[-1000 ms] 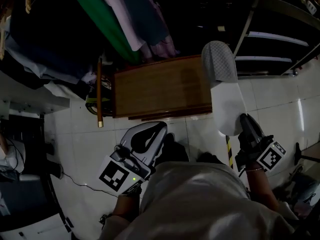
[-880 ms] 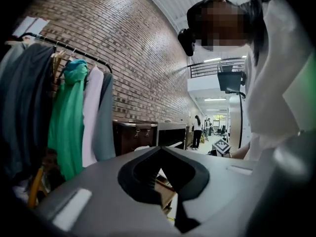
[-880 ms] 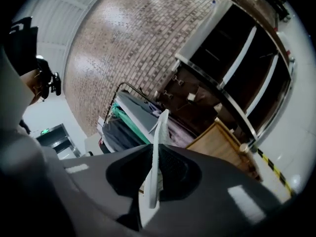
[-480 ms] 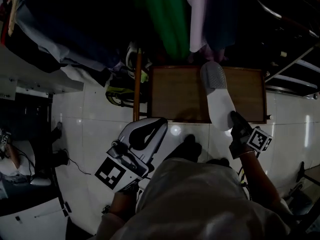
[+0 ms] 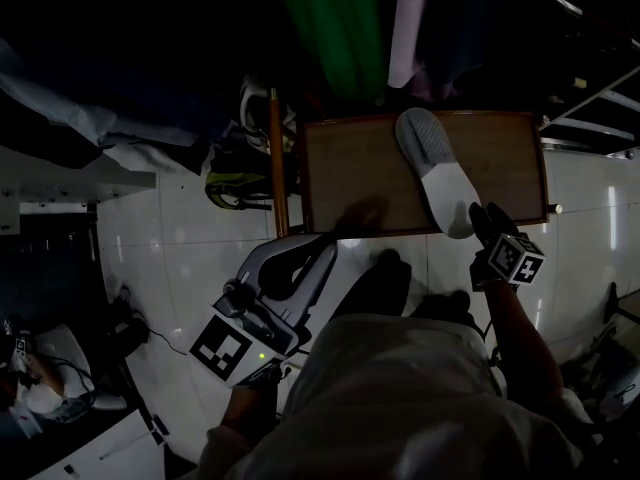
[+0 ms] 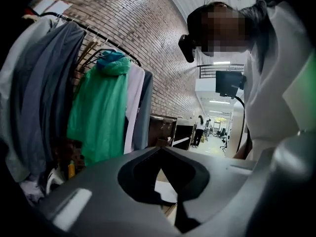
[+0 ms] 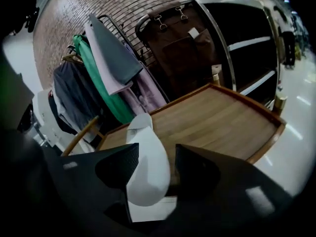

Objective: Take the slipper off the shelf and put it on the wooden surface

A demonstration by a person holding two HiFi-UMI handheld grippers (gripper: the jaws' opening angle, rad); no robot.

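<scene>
A white slipper [image 5: 435,168] with a grey toe lies on the low wooden surface [image 5: 350,173], heel toward the near edge. My right gripper [image 5: 479,218] is at that heel. In the right gripper view the slipper [image 7: 145,167] sits between the jaws of the right gripper [image 7: 155,154], which are opening; there is a gap on the right side, and the wooden surface [image 7: 222,117] stretches beyond. My left gripper [image 5: 318,253] hangs over the white floor, left of the person's body, shut and empty. In the left gripper view, its tips [image 6: 160,151] meet.
Hanging clothes, among them a green coat [image 5: 330,28], crowd the rack behind the wooden surface. A wooden stick [image 5: 273,158] stands by its left edge. Dark metal shelves [image 5: 590,108] are at the right. White tiles [image 5: 170,238] surround the surface.
The slipper has gone from held over the floor at the right of the wooden surface to lying on it. The right jaws have parted. The left gripper has stayed put.
</scene>
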